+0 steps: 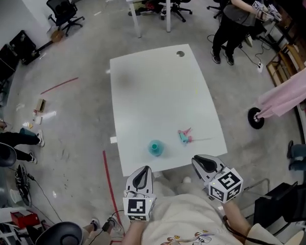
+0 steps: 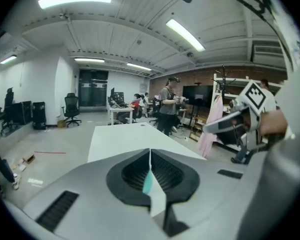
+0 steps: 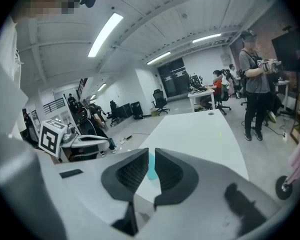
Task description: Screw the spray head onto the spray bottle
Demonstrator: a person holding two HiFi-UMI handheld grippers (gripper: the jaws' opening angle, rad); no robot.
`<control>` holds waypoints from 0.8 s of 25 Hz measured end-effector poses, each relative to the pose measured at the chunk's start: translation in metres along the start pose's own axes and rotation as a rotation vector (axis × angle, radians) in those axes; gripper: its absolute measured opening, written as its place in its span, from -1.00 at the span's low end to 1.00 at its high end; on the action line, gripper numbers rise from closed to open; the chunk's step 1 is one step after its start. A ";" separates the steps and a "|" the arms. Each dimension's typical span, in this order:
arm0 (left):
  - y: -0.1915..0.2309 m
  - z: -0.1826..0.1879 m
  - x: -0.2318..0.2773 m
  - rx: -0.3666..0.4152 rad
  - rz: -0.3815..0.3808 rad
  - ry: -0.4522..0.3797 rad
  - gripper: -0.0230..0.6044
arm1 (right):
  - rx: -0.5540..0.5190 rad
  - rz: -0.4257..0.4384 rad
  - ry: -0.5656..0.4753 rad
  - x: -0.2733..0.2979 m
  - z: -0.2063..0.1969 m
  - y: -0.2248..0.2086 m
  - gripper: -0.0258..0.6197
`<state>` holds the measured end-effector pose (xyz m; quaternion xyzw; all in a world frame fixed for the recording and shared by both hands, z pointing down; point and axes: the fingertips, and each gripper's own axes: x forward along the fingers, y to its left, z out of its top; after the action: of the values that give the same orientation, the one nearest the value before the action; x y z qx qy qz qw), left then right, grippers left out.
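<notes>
Head view looked steeply down on a white counter (image 1: 158, 80). The teal spray bottle (image 1: 155, 147) stood near the counter's close edge. The pink-and-teal spray head (image 1: 185, 135) lay on its side at about 2 o'clock from the bottle, near it but apart.

The left gripper (image 1: 144, 170) hung just off that edge at 7 o'clock from the bottle. The right gripper (image 1: 198, 161) sat at 5 o'clock from the spray head, by the counter's near corner. Neither gripper touched either piece.

In the left gripper view the fingers (image 2: 132, 171) were pressed together on nothing, with a sliver of the teal bottle showing at their seam. In the right gripper view the fingers (image 3: 130, 171) were drawn in to a thin slit and held nothing; the bottle appeared through the slit, farther out on the counter.

Beyond the counter, at 1 o'clock, a person (image 1: 234, 14) stood on the grey floor. A pink garment (image 1: 288, 93) hung at 3 o'clock.
</notes>
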<state>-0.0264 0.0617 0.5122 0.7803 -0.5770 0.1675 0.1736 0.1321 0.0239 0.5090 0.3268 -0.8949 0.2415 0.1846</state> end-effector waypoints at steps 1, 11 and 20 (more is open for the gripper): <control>0.007 -0.010 0.007 0.018 -0.027 0.012 -0.86 | -0.009 -0.005 0.007 0.006 0.002 0.003 -0.80; 0.043 -0.110 0.107 0.218 -0.205 0.186 0.51 | 0.011 -0.090 0.062 0.056 0.002 0.015 -0.80; 0.035 -0.132 0.179 0.325 -0.252 0.095 0.55 | -0.079 -0.083 0.180 0.070 -0.013 -0.006 -0.80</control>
<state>-0.0180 -0.0376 0.7143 0.8552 -0.4316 0.2719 0.0922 0.0882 -0.0080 0.5554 0.3331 -0.8691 0.2267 0.2870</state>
